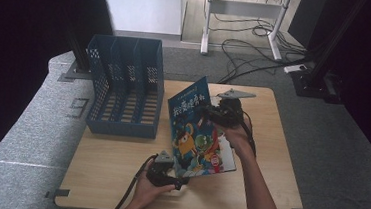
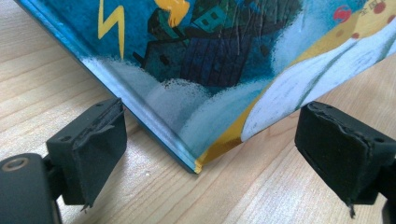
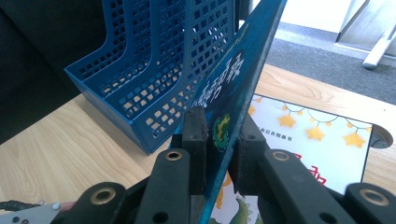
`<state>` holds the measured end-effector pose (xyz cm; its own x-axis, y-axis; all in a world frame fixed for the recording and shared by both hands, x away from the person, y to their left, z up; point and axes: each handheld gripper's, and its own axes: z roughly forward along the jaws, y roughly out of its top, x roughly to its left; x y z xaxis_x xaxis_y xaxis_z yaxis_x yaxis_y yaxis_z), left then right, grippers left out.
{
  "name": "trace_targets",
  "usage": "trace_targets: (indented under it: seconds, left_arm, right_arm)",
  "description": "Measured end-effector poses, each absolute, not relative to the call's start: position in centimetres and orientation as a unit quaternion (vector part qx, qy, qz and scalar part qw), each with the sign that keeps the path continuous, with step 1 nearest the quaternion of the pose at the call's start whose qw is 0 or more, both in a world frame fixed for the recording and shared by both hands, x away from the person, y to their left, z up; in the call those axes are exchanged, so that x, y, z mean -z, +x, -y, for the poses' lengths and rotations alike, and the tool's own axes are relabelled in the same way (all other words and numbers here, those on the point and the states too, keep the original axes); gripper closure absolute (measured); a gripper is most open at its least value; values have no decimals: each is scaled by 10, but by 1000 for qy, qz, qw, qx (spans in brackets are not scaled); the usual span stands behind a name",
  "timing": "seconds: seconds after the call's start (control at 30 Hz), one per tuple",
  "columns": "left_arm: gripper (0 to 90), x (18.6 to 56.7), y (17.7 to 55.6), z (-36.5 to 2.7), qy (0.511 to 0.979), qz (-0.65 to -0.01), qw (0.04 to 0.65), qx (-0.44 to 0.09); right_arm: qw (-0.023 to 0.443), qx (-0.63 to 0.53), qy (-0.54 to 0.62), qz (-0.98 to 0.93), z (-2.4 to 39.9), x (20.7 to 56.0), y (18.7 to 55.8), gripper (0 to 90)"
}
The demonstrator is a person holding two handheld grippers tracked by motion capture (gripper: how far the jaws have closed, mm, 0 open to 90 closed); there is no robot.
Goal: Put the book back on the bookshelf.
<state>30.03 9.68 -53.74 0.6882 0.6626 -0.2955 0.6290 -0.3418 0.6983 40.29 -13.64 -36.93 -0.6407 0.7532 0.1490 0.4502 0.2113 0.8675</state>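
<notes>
Two books [image 3: 322, 154], one blue rack [image 1: 124, 87]

Book [image 1: 195, 130] right of file rack [image 1: 124, 87]

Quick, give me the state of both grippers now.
Left gripper: open, jaws wide on either side of the blue picture book's lower corner, not pressing it.
Right gripper: shut on the blue picture book, holding it tilted up.

Picture book [image 1: 196, 130] cover carries large white Chinese characters, too small to read. A large pale "9" is marked on the grey floor [image 1: 79, 107].
</notes>
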Motion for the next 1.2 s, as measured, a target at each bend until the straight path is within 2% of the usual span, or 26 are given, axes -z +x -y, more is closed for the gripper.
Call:
trace_targets:
  seconds: [0.33, 0.9, 1.2]
  left_arm:
    - [79, 541, 304, -98, 816, -400, 418, -3]
    - [111, 539, 309, -102, 811, -413, 411, -46]
    - [110, 541, 312, -102, 808, -422, 407, -55]
  right_arm:
    - [157, -495, 390, -760, 141, 370, 400, 776]
    - [160, -523, 361, -755, 135, 370, 407, 781]
    - [175, -546, 348, -742, 136, 371, 398, 786]
